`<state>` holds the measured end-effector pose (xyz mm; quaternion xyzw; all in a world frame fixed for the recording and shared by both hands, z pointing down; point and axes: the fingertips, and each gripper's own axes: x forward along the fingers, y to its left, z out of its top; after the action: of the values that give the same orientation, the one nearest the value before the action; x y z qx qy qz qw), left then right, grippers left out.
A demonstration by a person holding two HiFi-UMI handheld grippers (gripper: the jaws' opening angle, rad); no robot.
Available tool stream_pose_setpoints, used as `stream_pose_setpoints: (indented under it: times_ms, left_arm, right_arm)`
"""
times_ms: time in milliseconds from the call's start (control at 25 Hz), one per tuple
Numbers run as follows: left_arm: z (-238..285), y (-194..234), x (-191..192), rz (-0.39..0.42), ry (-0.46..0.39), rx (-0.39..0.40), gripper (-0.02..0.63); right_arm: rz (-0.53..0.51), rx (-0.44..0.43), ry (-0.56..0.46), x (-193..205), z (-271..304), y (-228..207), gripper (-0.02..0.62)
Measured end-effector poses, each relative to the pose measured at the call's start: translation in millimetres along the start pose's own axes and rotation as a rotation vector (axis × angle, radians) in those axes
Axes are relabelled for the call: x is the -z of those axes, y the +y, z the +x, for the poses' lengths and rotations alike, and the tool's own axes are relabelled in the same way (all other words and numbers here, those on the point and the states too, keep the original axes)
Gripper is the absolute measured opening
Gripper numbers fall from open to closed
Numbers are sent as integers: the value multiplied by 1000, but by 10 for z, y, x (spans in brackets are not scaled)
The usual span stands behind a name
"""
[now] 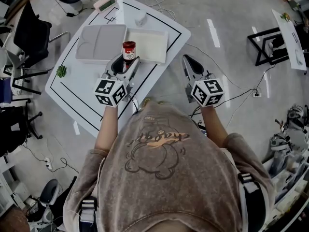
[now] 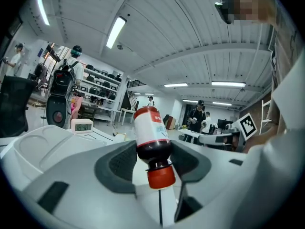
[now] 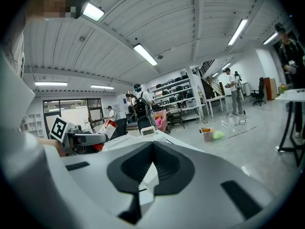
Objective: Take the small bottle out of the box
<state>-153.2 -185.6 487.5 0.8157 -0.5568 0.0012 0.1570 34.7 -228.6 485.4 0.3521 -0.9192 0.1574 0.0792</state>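
left arm: your forearm runs out to 12 o'clock over the near edge of the surface (image 1: 87, 88); left hand-held gripper (image 1: 129, 58) points ahead, about level
left jaws: closed on the small bottle (image 2: 151, 135), pads on its dark lower body
small bottle: out of the box (image 1: 150, 45), held up in your left jaws; cap end toward the gripper body, other end pointing away; from above it sits over the box's near left corner
right arm: out to 12 o'clock beside the surface, over the floor (image 1: 227, 47); right hand-held gripper (image 1: 186, 59) about level, well apart from the left one, at its 3 o'clock
right jaws: tips together, nothing between them
marker cubes: one on each gripper, near your wrists
surface: white top with black lines; white box open, grey tray (image 1: 99, 42) touching it at its 9 o'clock; timer (image 1: 107, 4) at the far corner, 11 o'clock from the box; small green thing (image 1: 61, 71) at the left edge
room: grey floor with loose cables; black chair (image 1: 31, 33) at 9 o'clock of the surface; second white table (image 1: 289, 30) at 2 o'clock; shelves (image 2: 97, 82), standing people, ceiling strip lights (image 2: 116, 31)
writing: bottle has a red cap and a white and red label, print too small to read; timer digits unreadable; script lettering and a bear drawing on your shirt, illegible
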Motion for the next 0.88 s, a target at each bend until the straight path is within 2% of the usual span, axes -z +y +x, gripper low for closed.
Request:
stream_pose_setpoints:
  times_ms: [880]
  left_arm:
    - [-16, -34, 26, -29, 6, 16, 224]
  right_arm:
    - [-2, 9, 11, 71, -59, 12, -5]
